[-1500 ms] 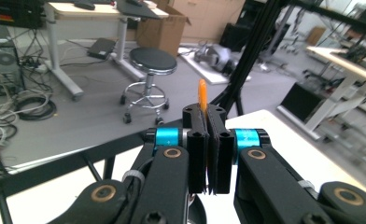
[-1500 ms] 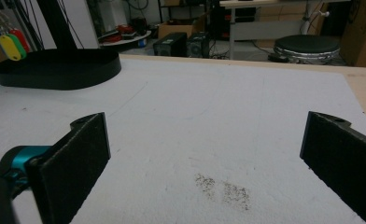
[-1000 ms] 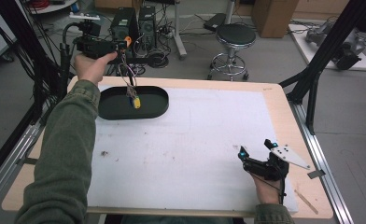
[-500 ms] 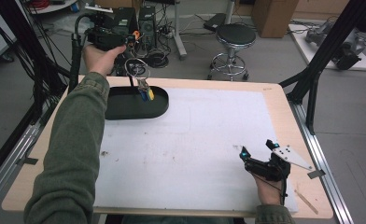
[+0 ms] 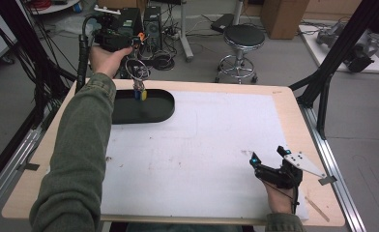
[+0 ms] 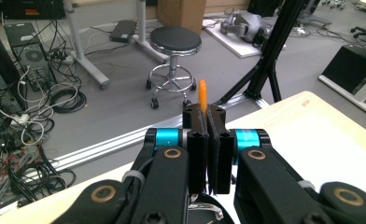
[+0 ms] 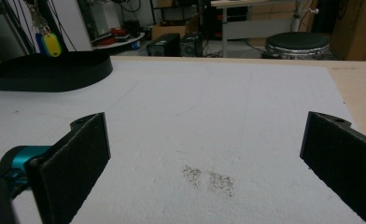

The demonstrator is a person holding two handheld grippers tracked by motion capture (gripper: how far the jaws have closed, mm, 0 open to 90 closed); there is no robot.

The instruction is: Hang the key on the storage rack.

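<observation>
Your left gripper (image 5: pixel 138 39) is raised above the far left corner of the table (image 5: pixel 284 104), level, with its black jaws pressed flat together on a thin orange tab (image 6: pixel 202 95) that sticks up between them in the left gripper view. From that pinch a bunch of keys (image 5: pixel 138 79) dangles on thin metal rings, ending in a yellow oval fob and a blue one, which hang just above the black tray (image 5: pixel 158 110); whether they touch it you cannot tell. The tray is a shallow, matte oval dish with a low upright wall, lying on the white mat (image 5: pixel 211 145) near its far left edge. The mat is a rough, foam-like sheet, scuffed and speckled with dark crumbs, covering most of the pale wooden table.

Your right gripper (image 5: pixel 269 158) rests low at the near right of the mat, its jaws spread wide with nothing between them; in the right gripper view their flat pads (image 7: pixel 80 154) frame bare mat and a dark smudge.

Beyond the table stands a round black stool (image 5: pixel 244 36) on a chrome base.
</observation>
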